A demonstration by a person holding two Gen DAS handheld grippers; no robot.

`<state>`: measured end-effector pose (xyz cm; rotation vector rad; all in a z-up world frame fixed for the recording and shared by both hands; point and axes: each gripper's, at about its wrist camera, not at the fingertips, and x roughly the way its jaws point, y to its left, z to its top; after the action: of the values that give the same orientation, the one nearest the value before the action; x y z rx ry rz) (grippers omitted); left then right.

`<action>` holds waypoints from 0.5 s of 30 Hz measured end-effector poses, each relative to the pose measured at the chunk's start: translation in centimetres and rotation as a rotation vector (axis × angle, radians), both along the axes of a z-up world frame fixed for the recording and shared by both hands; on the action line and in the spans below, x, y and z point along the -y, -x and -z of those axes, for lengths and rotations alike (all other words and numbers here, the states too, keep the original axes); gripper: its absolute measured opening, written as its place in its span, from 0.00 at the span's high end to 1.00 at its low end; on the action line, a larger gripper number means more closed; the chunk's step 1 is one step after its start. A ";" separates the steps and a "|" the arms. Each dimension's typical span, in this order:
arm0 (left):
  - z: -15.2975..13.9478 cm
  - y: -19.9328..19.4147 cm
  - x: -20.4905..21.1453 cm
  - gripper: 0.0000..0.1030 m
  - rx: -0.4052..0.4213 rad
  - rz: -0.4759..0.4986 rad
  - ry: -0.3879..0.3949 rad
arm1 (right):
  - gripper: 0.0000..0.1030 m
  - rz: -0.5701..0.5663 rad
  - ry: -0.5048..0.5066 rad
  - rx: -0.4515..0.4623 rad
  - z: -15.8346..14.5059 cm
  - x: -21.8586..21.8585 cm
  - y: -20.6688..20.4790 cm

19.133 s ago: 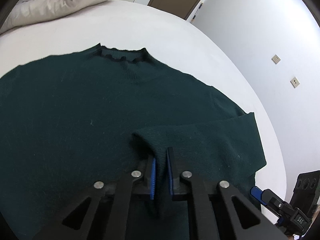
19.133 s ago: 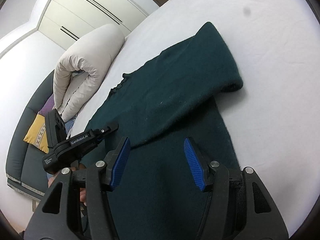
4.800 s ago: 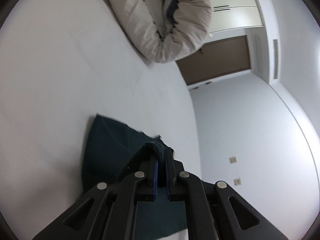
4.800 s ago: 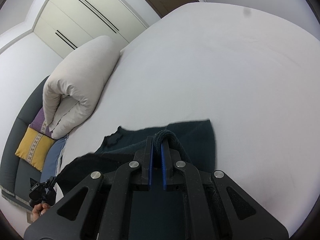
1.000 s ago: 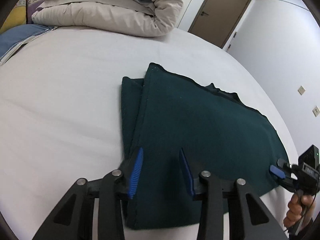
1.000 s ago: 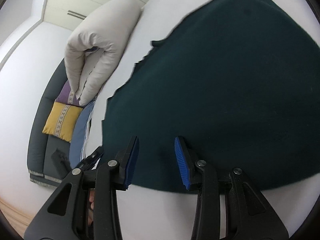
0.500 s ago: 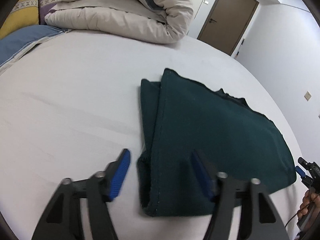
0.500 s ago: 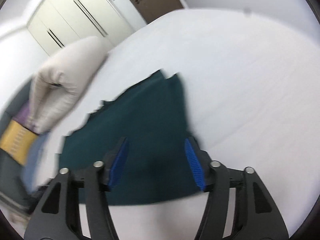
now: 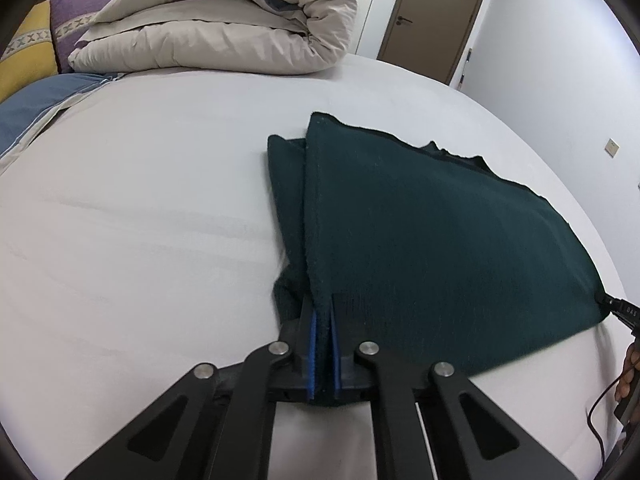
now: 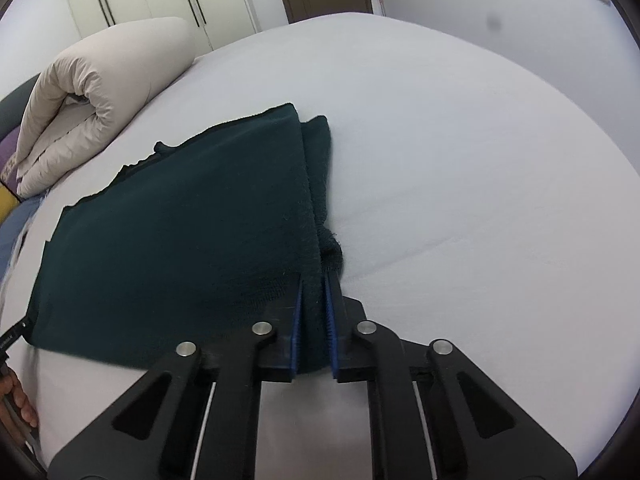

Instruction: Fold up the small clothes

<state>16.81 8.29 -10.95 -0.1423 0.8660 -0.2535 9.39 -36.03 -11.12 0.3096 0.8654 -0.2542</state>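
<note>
At the near corners of the folded sweater (image 9: 432, 240), each hand-held gripper, left (image 9: 322, 320) and right (image 10: 313, 292), pinches thick layers; an inner layer may slip out when lifted.

We see dark green sweater (image 9: 420, 232) centre frame; white bed (image 9: 140, 208); beige duvet (image 9: 224, 28) upper left; yellow-purple patterned cushion (image 9: 36, 40) far left; brown door (image 9: 436, 20).
</note>
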 end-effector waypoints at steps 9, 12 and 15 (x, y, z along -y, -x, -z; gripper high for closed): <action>0.5 0.5 -0.4 0.93 -0.021 -0.007 0.017 | 0.92 -0.006 -0.061 -0.023 1.4 0.8 -0.5; 0.2 0.4 -0.7 0.90 -0.026 -0.016 0.044 | 0.81 0.019 -0.080 -0.029 0.5 1.3 -0.3; -0.8 0.9 -1.1 0.75 -0.015 -0.055 0.052 | 0.74 0.093 -0.065 0.016 -0.8 1.8 0.6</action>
<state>15.94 9.42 -10.13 -0.2162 0.8696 -0.2243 8.79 -37.87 -10.27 0.4131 0.8452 -0.3101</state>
